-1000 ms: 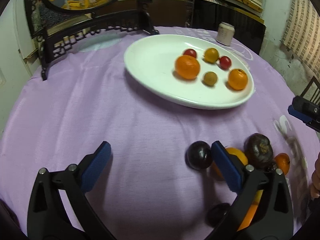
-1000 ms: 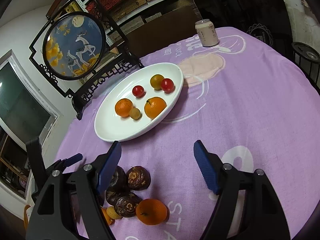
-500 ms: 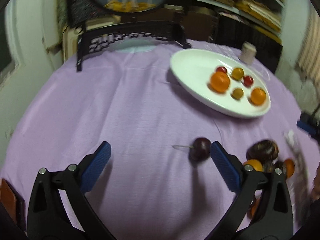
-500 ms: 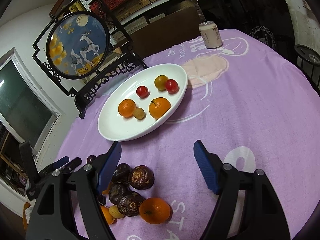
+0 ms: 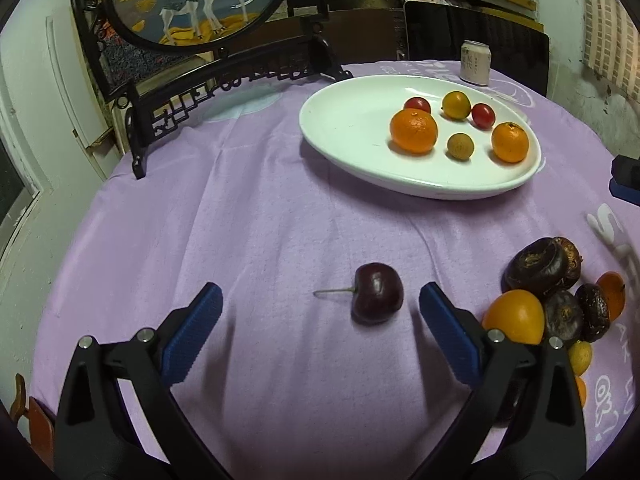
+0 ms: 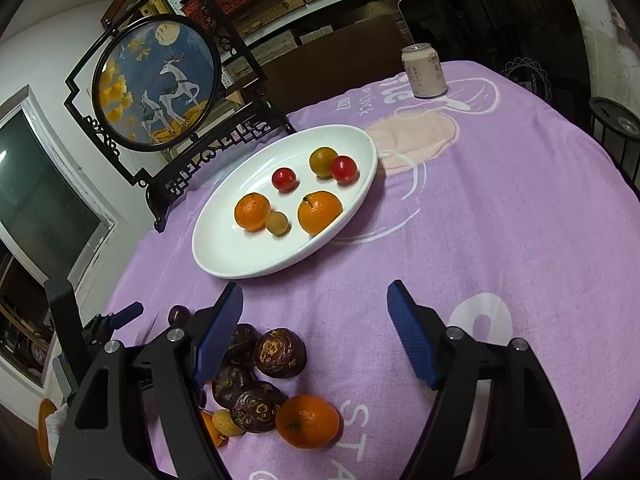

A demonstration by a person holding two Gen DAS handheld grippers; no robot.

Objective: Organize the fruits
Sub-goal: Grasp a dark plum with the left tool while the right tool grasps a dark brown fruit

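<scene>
Purple cloth lies bare around a dark cherry [image 5: 377, 298] resting between my left gripper's [image 5: 320, 312] spread, empty jaws. My right gripper [image 6: 314, 312] gapes empty over open cloth, near the white plate's [image 6: 224, 256] rim.

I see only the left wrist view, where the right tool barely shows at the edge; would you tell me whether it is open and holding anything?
Observer: The right tool is open and empty, its fingers spread over the purple cloth just right of the fruit pile.
Operator: Thank you. Is any orange in that pile exposed on its side?
Observer: Yes, one whole orange lies at the pile's edge nearest the right wrist camera, with nothing on top of it.
</scene>
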